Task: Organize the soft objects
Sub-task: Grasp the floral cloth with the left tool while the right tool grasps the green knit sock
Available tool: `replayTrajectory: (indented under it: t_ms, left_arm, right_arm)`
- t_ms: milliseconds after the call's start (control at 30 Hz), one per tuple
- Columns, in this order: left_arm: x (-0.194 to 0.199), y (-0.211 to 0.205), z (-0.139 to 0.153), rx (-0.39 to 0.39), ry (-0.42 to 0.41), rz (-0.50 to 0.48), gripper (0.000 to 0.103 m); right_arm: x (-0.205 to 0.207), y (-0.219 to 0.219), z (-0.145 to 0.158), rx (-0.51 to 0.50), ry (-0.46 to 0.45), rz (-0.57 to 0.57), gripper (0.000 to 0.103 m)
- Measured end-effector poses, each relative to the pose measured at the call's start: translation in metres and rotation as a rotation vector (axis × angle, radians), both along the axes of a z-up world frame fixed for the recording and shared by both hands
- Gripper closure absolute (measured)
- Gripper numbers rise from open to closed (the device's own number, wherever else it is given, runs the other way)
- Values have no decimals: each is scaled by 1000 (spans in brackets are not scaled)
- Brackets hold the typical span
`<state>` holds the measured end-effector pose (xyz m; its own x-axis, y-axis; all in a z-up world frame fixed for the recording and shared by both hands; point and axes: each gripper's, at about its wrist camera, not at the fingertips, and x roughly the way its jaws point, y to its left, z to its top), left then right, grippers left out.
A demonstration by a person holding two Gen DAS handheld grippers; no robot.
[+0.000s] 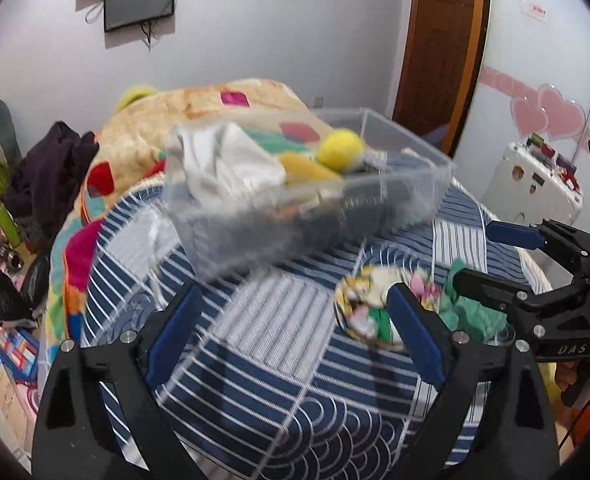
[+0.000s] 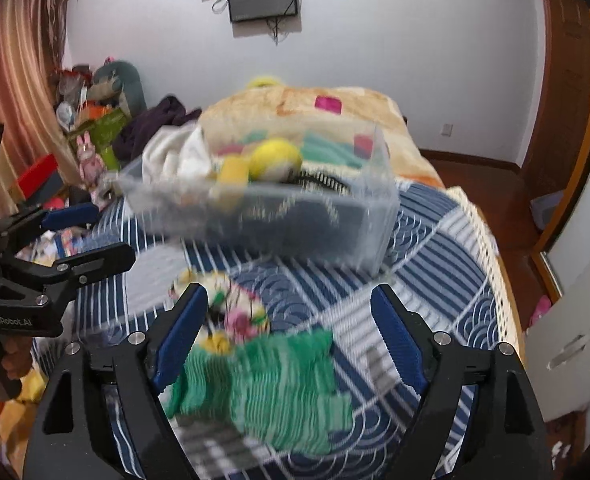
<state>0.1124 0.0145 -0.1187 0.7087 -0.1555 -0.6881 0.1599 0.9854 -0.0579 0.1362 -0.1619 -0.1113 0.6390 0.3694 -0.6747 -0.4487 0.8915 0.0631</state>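
Green ribbed cloth (image 2: pixel 263 384) lies crumpled on the bed (image 2: pixel 435 240), directly under and between the spread fingers (image 2: pixel 395 340) of the right gripper (image 2: pixel 291 340), a little toward its left side. Touching the cloth's far edge is a flowered cloth (image 2: pixel 235 308), next to the right gripper's left finger. Neither is gripped: the right gripper stands wide apart with nothing pressed between its pads.

The left gripper (image 1: pixel 295 336) is also spread wide and empty, with only striped bedcover between its fingers. From there the flowered cloth (image 1: pixel 371 300) sits just beyond its right finger, and the green cloth (image 1: pixel 475 304) lies further right again, beneath the right gripper as seen from the left wrist.

Beyond both, further up the bed, is the clear bin (image 2: pixel 263 204), already holding a white cloth (image 2: pixel 175 156), a yellow ball (image 2: pixel 275 160) and other soft pieces.

So the right hand is the nearer to both loose cloths. The green cloth's longer side looks to run roughly across the finger gap, though blur makes its outline uncertain; a straight descent and squeeze should probably catch a fold, then carry it forward to the bin.
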Motion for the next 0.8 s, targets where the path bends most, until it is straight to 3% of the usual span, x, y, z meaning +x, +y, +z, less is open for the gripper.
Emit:
replayTrajectory:
  t_ms: [133,267,367,533,700,800]
  left_arm:
    - [1,-3,-20,-62,61,-10,9]
    - [6,-9,-35,-106,114,-16,25]
    - [8,-17,-38,-95,102,-6,29]
    - [16,-32,-36,-95,102,-42,47]
    - [24,-40,-38,-95,114,-64,82]
    - [21,-39,-38,-101,103,-70,90]
  right_arm:
    - [-6,0,-16,8,59,23,21]
    - [-9,-4,-33,15,105,18,21]
    - [-8,-10,-37,41,123,19,23]
    - [-14,-14,-37,43,106,37,54]
    - [-16,-16,-38,67,95,38,70]
    - [-18,-19,-35,74,75,24,80]
